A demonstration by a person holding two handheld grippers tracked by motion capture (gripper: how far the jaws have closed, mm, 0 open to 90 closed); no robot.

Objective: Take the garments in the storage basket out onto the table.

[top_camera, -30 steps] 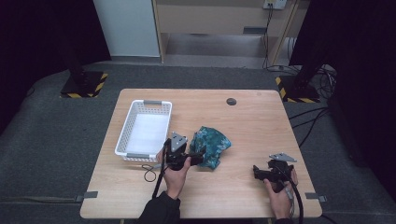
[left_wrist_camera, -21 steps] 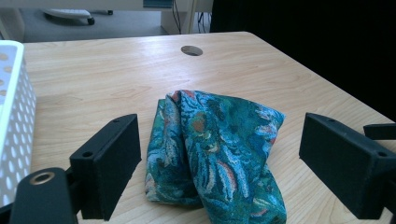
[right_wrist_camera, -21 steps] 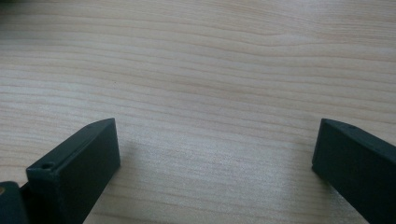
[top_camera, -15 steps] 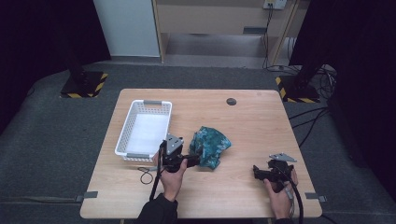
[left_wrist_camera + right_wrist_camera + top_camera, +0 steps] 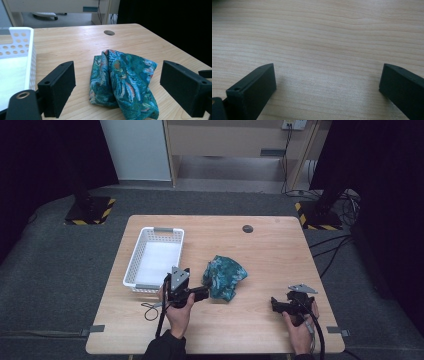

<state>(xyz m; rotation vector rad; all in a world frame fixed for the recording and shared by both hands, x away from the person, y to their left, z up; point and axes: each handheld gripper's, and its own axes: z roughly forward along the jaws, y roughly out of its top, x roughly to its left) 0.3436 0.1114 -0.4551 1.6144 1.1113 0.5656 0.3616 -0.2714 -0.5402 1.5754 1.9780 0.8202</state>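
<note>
Cloth (image 5: pixel 224 276): one, teal with a printed pattern, crumpled in a loose heap near the middle of the desk (image 5: pixel 270 250), just right of the basket. Judged soft, light and limp; it should give under the jaws and drape when lifted. A raised fold on top of the heap, or the bunched near edge, looks the surest place to pinch; a flat single layer would likely slip away.

Basket (image 5: pixel 132 270): one, white plastic, perforated walls, at the left of the desk. Nothing in it; the floor shows bare white.

Left gripper (image 5: pixel 200 293): held low at the near side of the cloth, aimed at it. Jaws wide apart in the left gripper view, the cloth (image 5: pixel 125 82) lying between and beyond them, not yet gripped.

Right gripper (image 5: pixel 276 304): near the front right of the desk, well apart from the cloth. Jaws wide, bare wood between them.

Hole (image 5: pixel 247 228): one small round dark opening in the desk top, far side.
</note>
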